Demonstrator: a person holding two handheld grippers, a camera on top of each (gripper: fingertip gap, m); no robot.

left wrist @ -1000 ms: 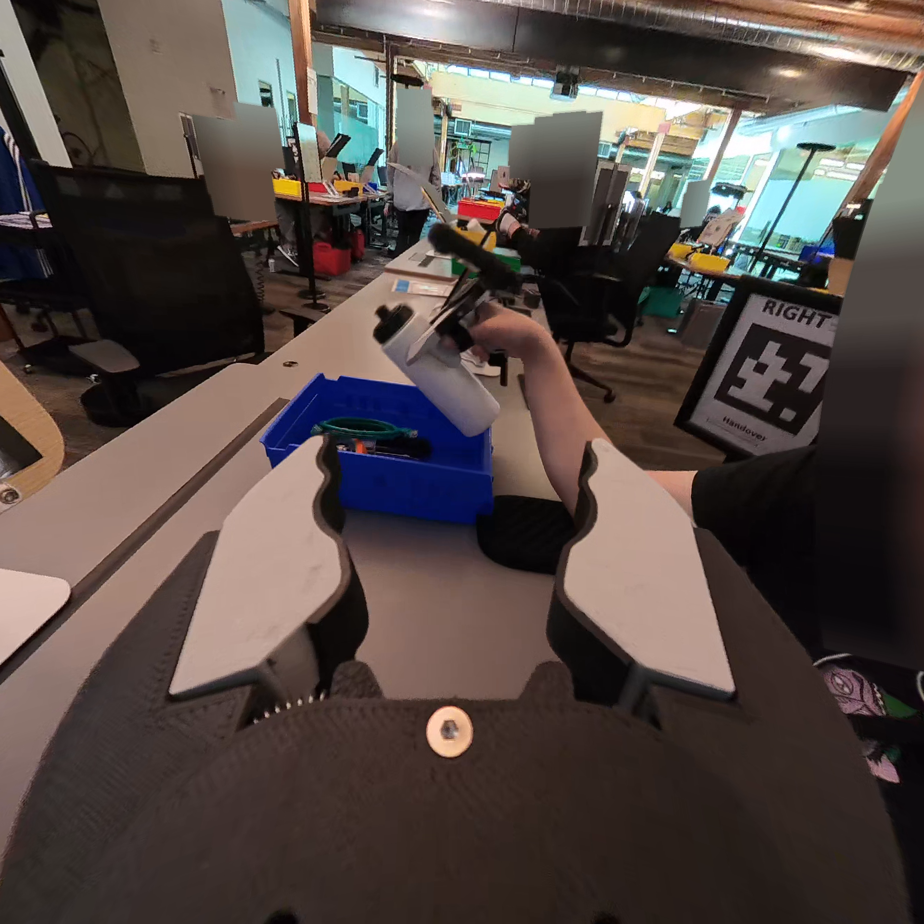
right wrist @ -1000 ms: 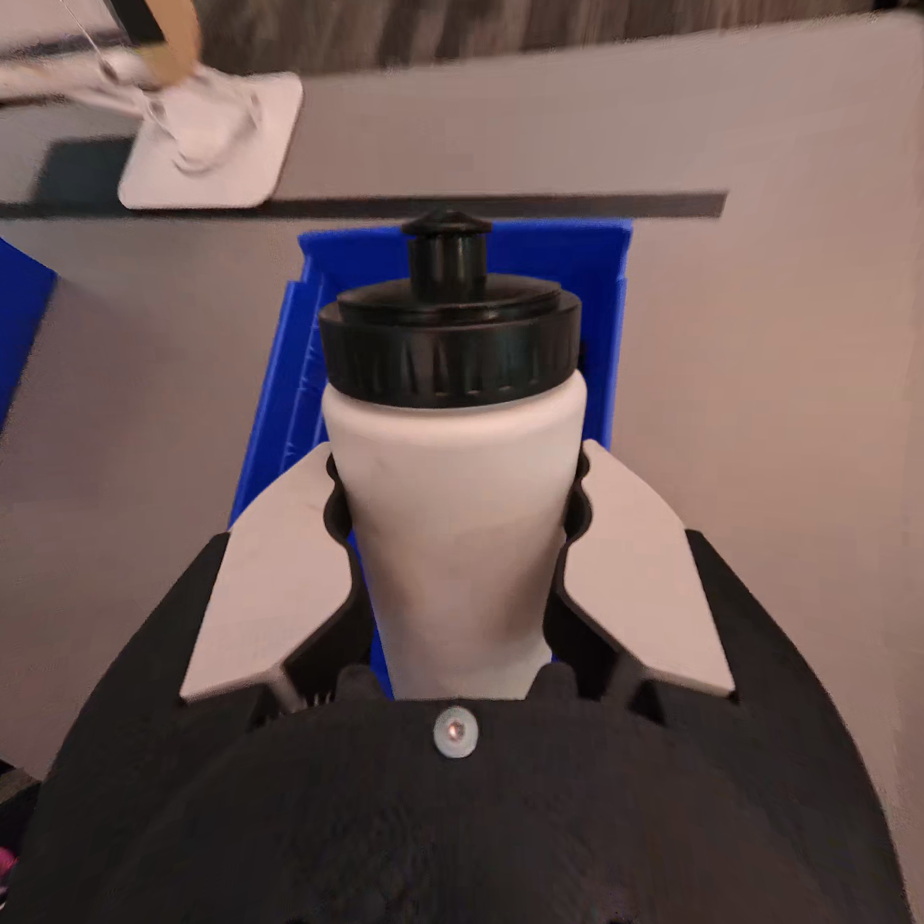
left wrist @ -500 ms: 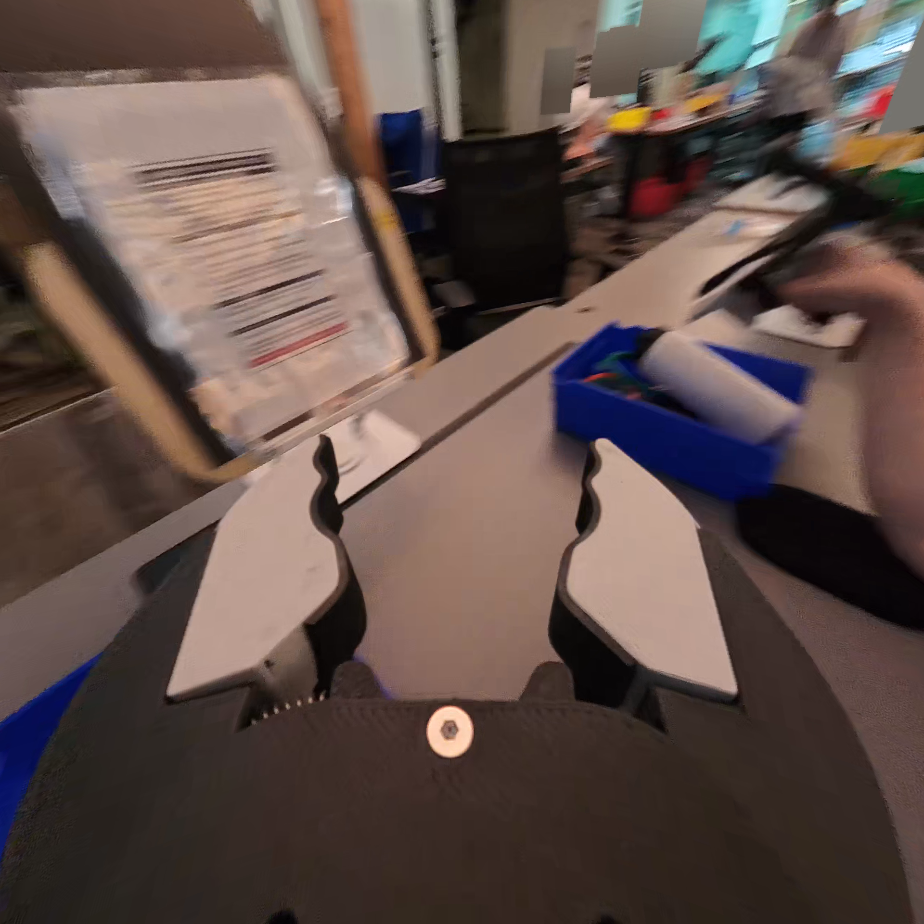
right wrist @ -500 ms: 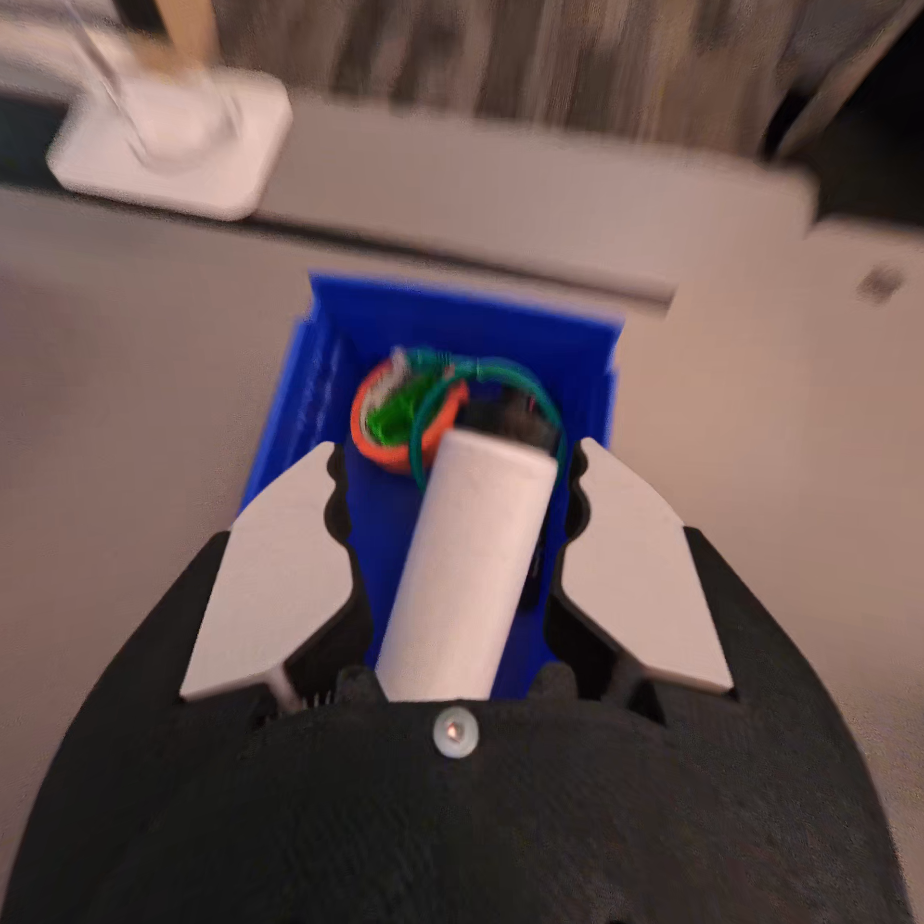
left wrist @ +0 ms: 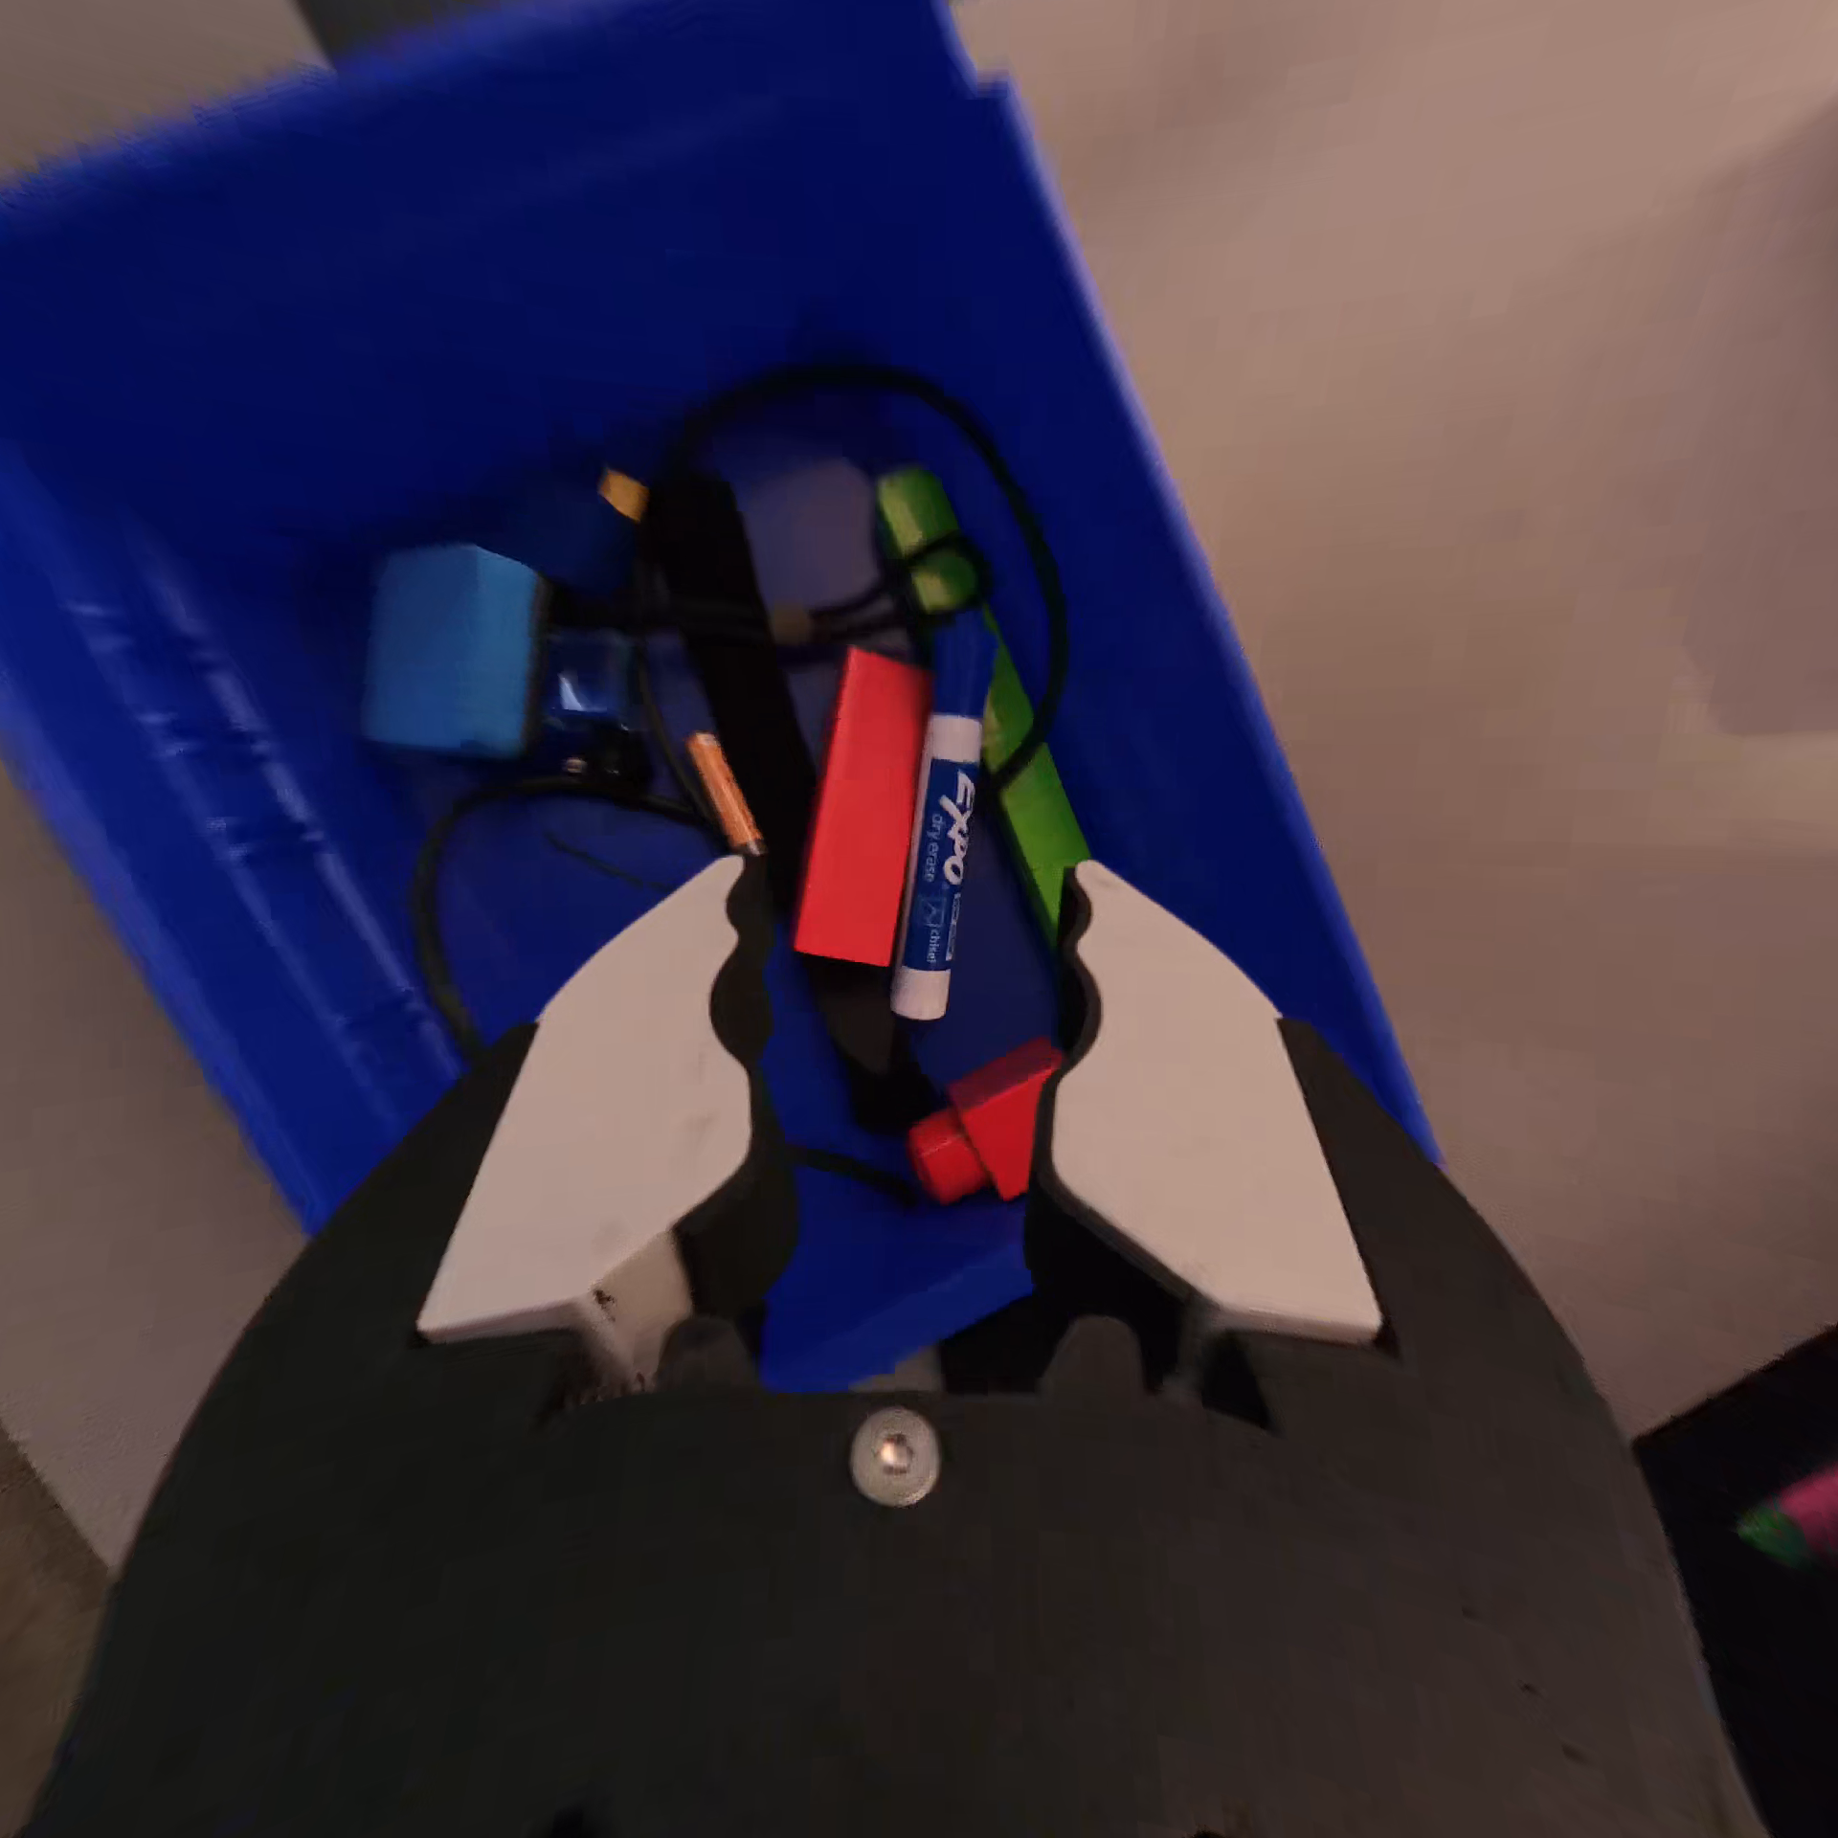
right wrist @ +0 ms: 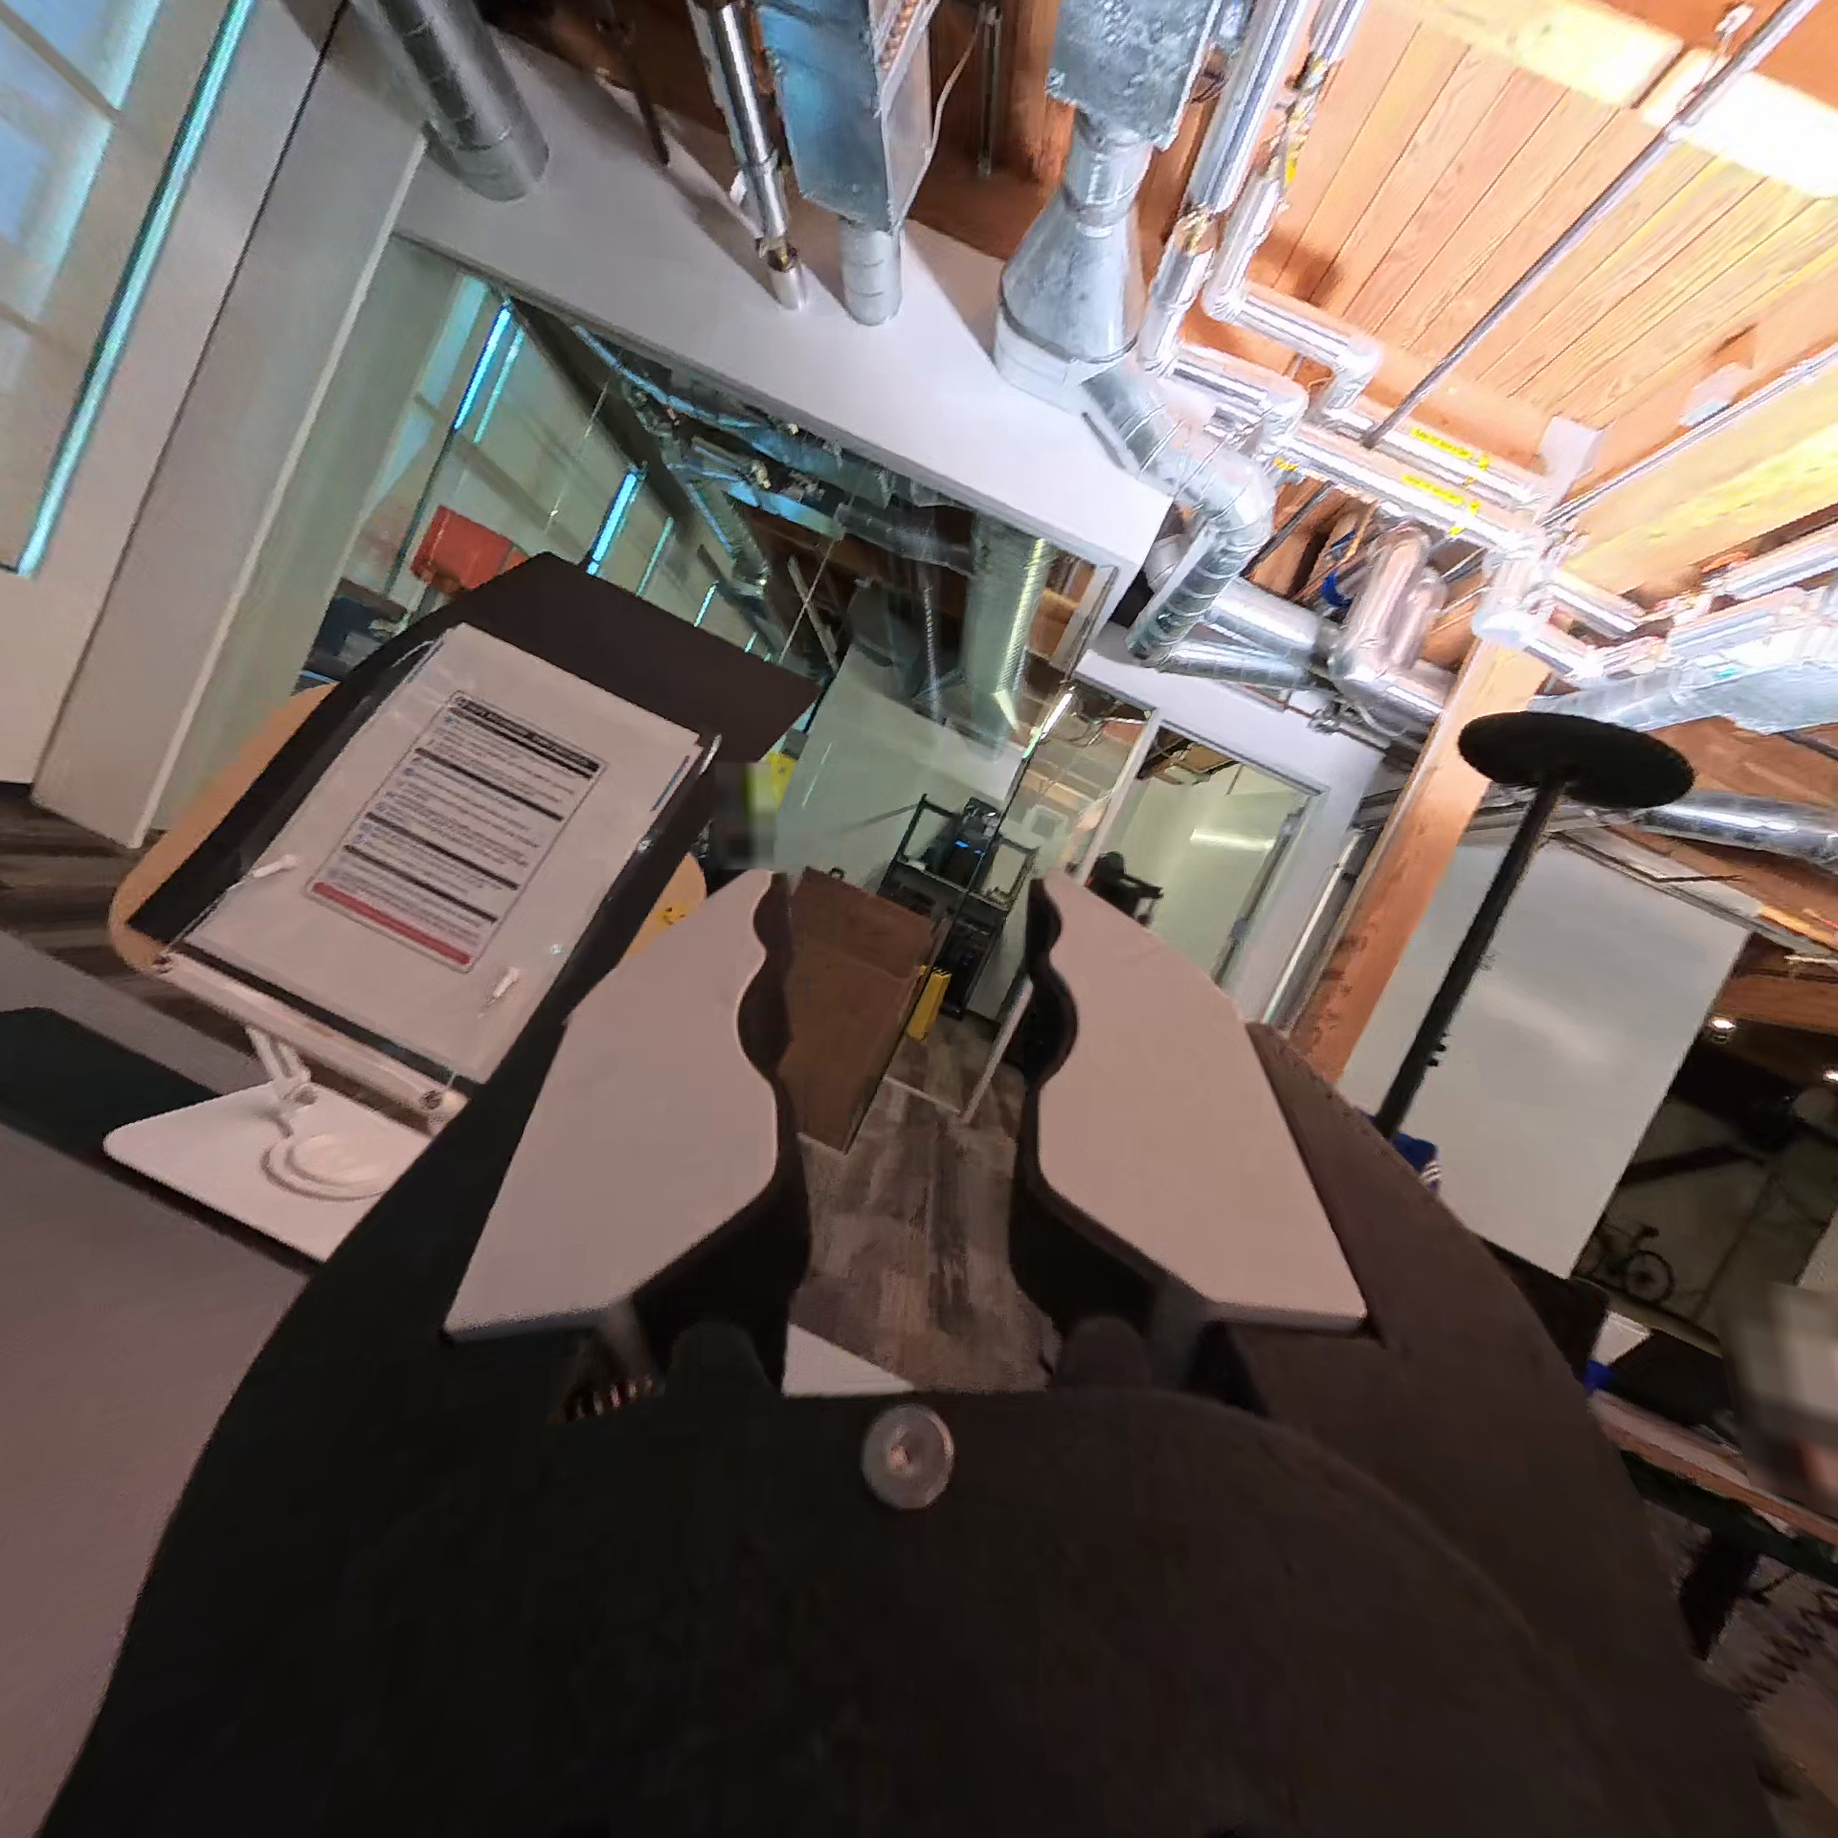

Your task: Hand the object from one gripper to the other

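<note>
My left gripper [left wrist: 905, 875] is open and empty, pointing down into a blue bin [left wrist: 1174, 637]. In the bin lie a red block [left wrist: 860, 806], a blue and white marker [left wrist: 945, 826], a green bar [left wrist: 1014, 756], a small red piece [left wrist: 980, 1124], a light blue block [left wrist: 448, 651], a copper-coloured battery [left wrist: 724, 792] and black cables [left wrist: 1044, 597]. The red block and the marker lie just beyond my fingertips. My right gripper [right wrist: 900, 885] is open and empty, tilted up towards the room and ceiling. The white bottle is not in view.
The grey table [left wrist: 1492, 398] surrounds the bin. In the right wrist view a framed sheet on a white stand [right wrist: 428, 855] sits at the left on the table [right wrist: 119, 1293]. A black floor lamp [right wrist: 1571, 776] stands at the right. Some 60 cm of space lies between my two pairs of fingers. About 9 cm separates my left fingertips from the red block [left wrist: 860, 806]. The left tips stand about 9 cm off the green bar [left wrist: 1014, 756]. The copper-coloured battery [left wrist: 724, 792] sits 10 cm or so from the ends of my left fingers.
The right gripper let the white bottle go into a blue bin, then swung up and away. The left gripper swung left and now points down into another blue bin.
</note>
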